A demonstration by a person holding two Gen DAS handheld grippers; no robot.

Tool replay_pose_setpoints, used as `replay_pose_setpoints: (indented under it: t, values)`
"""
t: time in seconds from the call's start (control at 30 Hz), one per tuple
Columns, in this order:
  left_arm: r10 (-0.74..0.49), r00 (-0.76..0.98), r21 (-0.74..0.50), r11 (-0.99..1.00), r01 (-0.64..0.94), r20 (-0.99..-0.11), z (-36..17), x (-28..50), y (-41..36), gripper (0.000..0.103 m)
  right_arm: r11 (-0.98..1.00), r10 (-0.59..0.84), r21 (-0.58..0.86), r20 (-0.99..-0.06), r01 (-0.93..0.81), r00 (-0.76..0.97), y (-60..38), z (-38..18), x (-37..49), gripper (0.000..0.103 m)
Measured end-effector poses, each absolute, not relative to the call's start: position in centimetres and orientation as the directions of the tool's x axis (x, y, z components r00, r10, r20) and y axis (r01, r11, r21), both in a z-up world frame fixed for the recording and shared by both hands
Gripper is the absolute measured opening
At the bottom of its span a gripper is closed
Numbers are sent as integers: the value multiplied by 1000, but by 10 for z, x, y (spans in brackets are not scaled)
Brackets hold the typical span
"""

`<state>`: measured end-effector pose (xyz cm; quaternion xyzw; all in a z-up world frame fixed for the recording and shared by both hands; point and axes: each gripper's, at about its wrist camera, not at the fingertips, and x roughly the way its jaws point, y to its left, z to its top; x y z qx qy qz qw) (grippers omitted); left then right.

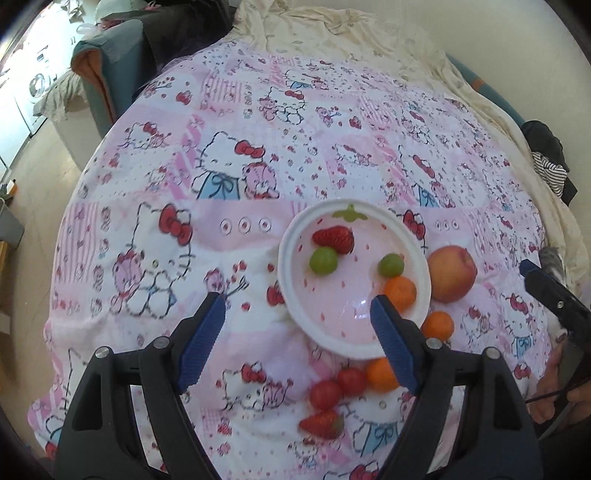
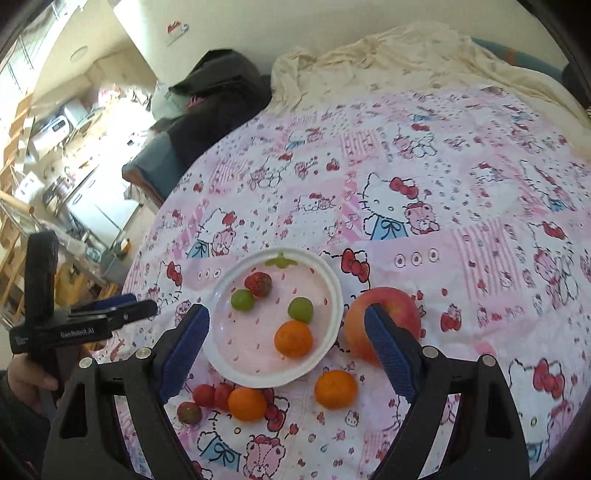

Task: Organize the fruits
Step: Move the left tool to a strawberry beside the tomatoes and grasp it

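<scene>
A white-rimmed pink strawberry bowl (image 1: pixel 295 295) (image 2: pixel 332 291) sits on the Hello Kitty quilt. It holds a strawberry (image 1: pixel 334 239) (image 2: pixel 258 283), two green grapes (image 1: pixel 323 260) (image 2: pixel 300 309) and an orange (image 1: pixel 400 292) (image 2: pixel 293 338). On the quilt lie a peach (image 1: pixel 452 274) (image 2: pixel 391 314), two more oranges (image 1: pixel 438 325) (image 2: pixel 335 388), two small tomatoes (image 1: pixel 325 394) (image 2: pixel 204 394) and a strawberry (image 1: pixel 322 424) (image 2: pixel 189 412). My left gripper (image 1: pixel 297 317) is open and empty above the bowl's near-left rim. My right gripper (image 2: pixel 284 332) is open and empty over the bowl.
The quilt (image 1: pixel 221 166) covers a bed, with a cream sheet (image 1: pixel 351 33) bunched at the far end. Dark clothing (image 2: pixel 221 88) lies at the far left corner. Striped clothes (image 1: pixel 550 162) lie at the right edge. The floor drops off to the left.
</scene>
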<state>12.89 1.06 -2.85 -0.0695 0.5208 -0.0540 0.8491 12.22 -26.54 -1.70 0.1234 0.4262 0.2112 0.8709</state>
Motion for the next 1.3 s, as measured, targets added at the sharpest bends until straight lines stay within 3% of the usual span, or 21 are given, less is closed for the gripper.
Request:
replay_pose_setpoints:
  t: [0.37,0.67,0.9,1.03,1.13,1.3]
  values:
    - [-182,378,-191,981,14,-908,-37,101,11,78,883,460,433,-719,-182,521,-271,-29,74,89]
    - [-140,327,-141,990,21,-935,-60,97,8,78,918,385,382,-800,-105,460,-267,-54,72,89]
    - [-150,240,-153,988,7,-959,-88,99,10,78,932,336,363,-886,26,319,-275,-98,85,89]
    - [-179,148,-166,981,95,-973,-104,91,-13,77,927,343,372,-888,41,307,-277,-102,88,89]
    - [-167,78,-150,970,189,-983,-119,80,-34,68,926,345,376,-885,42,313,-277,-101,91,89]
    - [-94,104,-61,958,281,-990,-127,72,-56,67,921,351,385,-883,54,310,-279,-101,95,89]
